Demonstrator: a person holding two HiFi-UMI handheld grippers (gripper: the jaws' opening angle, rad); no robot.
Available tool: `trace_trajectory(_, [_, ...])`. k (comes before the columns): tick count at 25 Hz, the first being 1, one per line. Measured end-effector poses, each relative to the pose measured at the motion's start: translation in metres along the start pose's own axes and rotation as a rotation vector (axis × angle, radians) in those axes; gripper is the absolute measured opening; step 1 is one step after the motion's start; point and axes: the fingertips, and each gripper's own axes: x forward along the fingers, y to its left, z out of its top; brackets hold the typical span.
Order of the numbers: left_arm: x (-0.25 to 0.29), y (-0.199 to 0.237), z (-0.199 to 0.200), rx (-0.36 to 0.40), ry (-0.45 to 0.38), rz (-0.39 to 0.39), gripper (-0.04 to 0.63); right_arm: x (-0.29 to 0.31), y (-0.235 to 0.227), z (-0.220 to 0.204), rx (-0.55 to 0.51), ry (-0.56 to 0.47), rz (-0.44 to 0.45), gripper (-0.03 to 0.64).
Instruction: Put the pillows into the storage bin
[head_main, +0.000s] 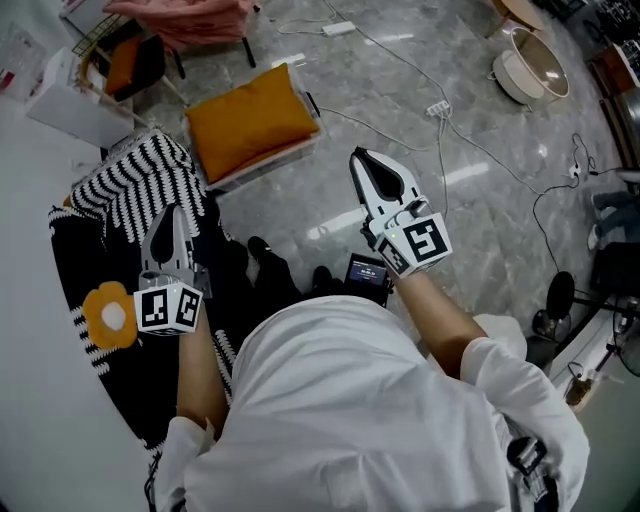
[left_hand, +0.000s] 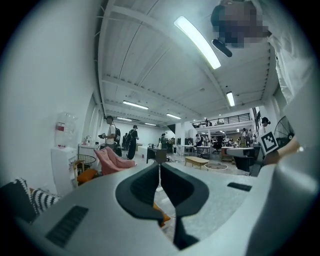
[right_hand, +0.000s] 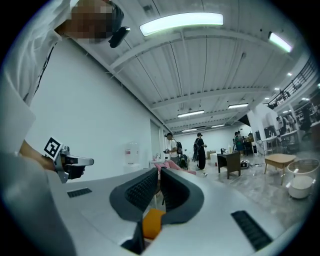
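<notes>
An orange pillow (head_main: 250, 120) lies in a clear storage bin (head_main: 264, 166) on the marble floor. To its left a black-and-white striped pillow (head_main: 138, 176) and a black pillow with a fried-egg patch (head_main: 110, 315) rest on a white surface. My left gripper (head_main: 172, 213) hovers over the striped pillow, shut and empty. Over the floor right of the bin, my right gripper (head_main: 360, 156) is shut and empty too. In the left gripper view the jaws (left_hand: 160, 168) meet, with the orange pillow (left_hand: 160, 214) below them. The right gripper view shows closed jaws (right_hand: 160, 173) above the orange pillow (right_hand: 152, 223).
A pink chair (head_main: 190, 20) stands behind the bin. White cables and a power strip (head_main: 437, 108) cross the floor. A white basin (head_main: 530, 62) sits at the far right and a fan stand (head_main: 560, 300) near right. People (left_hand: 111, 135) stand far off in the hall.
</notes>
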Motion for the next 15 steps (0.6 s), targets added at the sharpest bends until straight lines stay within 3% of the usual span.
trace_trajectory(4, [-0.013,-0.017,-0.013,-0.007,0.026,-0.010,0.017,-0.023,-0.006,-0.003,-0.002,0.001,-0.027,0.040])
trace_trajectory(15, [-0.012,-0.043,0.001,0.012,-0.013,-0.041,0.017,-0.039,-0.007,0.001,0.005,-0.020,-0.041,0.040])
